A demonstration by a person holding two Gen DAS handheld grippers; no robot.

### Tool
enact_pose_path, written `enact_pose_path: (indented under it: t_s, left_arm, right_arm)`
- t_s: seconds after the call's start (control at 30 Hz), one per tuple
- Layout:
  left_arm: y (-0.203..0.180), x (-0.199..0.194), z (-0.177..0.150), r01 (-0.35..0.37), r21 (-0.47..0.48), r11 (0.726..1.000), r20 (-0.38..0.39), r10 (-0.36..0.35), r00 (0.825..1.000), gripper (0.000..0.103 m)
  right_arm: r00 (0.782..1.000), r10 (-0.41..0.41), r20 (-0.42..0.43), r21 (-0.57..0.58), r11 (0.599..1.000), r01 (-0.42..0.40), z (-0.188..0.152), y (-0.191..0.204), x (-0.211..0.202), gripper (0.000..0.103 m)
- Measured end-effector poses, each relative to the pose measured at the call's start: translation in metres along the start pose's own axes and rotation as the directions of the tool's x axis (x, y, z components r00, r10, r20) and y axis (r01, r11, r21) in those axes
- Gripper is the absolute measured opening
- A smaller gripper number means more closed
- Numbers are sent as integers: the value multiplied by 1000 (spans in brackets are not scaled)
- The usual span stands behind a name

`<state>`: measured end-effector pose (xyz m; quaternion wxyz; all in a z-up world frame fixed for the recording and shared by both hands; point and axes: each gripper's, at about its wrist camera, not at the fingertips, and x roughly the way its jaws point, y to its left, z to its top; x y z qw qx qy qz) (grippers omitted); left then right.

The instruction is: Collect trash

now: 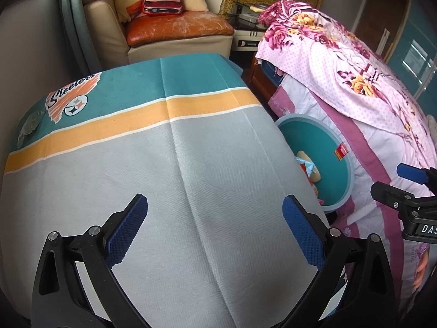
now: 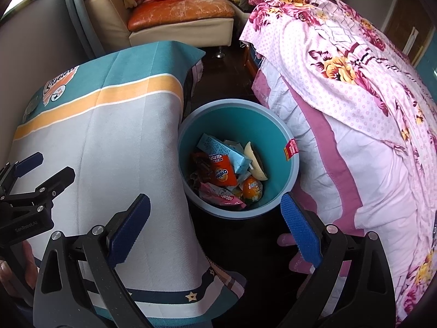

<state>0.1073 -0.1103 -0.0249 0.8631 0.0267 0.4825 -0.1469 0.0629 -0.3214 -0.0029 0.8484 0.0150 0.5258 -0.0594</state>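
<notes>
— Where's the trash?

— In the round teal plastic bin (image 2: 289,164) on the floor, between the grey, orange and teal cloth-covered table (image 2: 131,142) and the pink floral bedding (image 2: 355,109): a pale blue carton (image 2: 229,155), orange wrapper (image 2: 222,175), pink packet (image 2: 221,195).

— And the tongs?

— Left gripper (image 1: 215,229) above the cloth, fingers wide apart, empty. Right gripper (image 2: 215,227) spread over the bin's near rim, empty too.

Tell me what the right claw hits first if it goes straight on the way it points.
Probably the teal bin, or the wrappers in it: the open right claw aims into its mouth, nothing between. Depth is unclear.
</notes>
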Motion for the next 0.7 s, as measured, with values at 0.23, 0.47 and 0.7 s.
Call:
enact_pose_path:
  t_s: [0.23,0.47,0.7]
  left_arm:
    - [0,-1,0,0,0,1000,0,0,1000,99]
    - [0,-2,1,1,-2,1000,-16,-1,1000,99]
    - [-2,3,-2,10,-4,1000,-29,-10,1000,99]
  right_arm:
    - [1000,-1,2,3,1000,1,-1,-1,-2,92]
    - [1000,2,3,11,1000,-2,-6,-2,0,92]
    - [1000,5,-1,19,1000,-5,-9,-4,2,93]
